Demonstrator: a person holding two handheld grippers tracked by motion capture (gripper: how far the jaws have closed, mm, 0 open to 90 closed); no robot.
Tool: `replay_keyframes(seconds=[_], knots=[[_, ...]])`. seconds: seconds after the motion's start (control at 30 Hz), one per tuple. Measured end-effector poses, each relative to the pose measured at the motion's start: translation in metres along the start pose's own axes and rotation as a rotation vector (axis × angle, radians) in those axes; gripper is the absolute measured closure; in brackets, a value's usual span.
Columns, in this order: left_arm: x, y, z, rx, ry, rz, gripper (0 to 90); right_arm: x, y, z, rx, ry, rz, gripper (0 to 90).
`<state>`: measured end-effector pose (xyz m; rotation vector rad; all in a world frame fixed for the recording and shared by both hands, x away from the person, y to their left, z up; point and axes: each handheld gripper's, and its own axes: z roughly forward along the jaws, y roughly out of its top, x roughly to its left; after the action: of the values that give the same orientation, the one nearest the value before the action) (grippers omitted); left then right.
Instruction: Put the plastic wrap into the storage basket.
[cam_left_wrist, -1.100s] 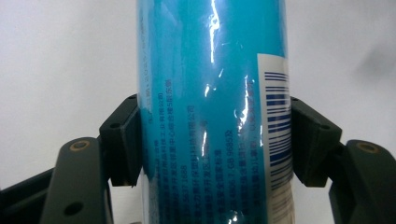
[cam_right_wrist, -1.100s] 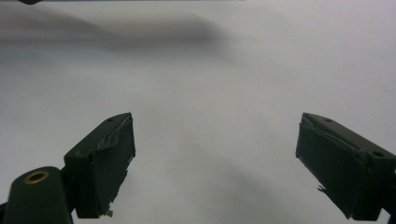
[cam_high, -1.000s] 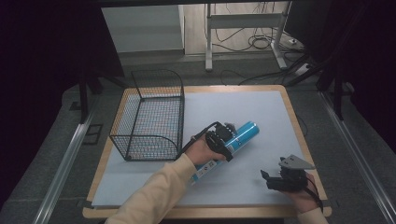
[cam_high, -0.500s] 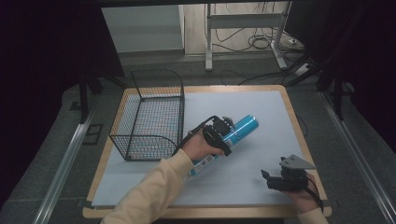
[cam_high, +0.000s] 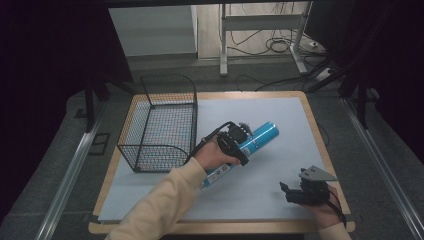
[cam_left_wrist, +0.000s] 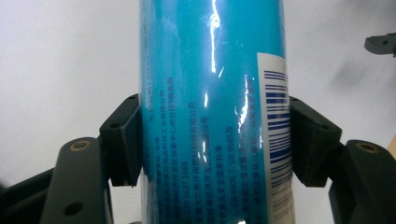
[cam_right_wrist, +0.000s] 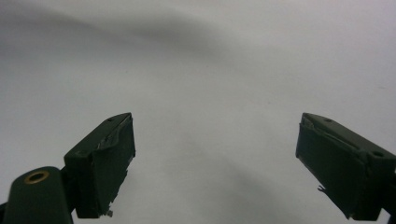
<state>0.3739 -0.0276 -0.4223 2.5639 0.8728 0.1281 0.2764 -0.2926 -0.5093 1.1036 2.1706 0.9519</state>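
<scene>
Black jaws of my left gripper (cam_left_wrist: 212, 140) clamp the blue can (cam_high: 245, 145) at frame centre, beside the wire basket (cam_high: 160, 122). My right gripper (cam_high: 295, 192), lower right, gapes over the white mat (cam_high: 280, 125).

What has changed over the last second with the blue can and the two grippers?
The left gripper, shut on the blue can, has carried it slightly up and toward the far side of the table; in the left gripper view both pads press its sides. The right gripper stayed open near the table's right front corner, and the wire basket has not moved.
</scene>
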Motion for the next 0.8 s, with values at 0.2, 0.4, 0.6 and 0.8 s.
replay_keyframes(seconds=[0.2,0.4,0.6,0.8], knots=[[0.001,0.002,-0.005,-0.008,0.009,0.001,31.6,0.0,0.0,0.0,0.0,0.0,0.004,12.2],[0.003,0.005,-0.016,-0.024,0.023,0.008,31.6,0.0,0.0,0.0,0.0,0.0,0.006,12.2],[0.003,0.01,-0.029,-0.051,0.033,0.013,31.6,-0.001,0.0,0.0,-0.001,-0.002,0.003,12.2],[0.006,0.013,-0.036,-0.062,0.033,0.015,31.6,-0.001,0.0,0.0,0.001,-0.002,0.003,12.3]])
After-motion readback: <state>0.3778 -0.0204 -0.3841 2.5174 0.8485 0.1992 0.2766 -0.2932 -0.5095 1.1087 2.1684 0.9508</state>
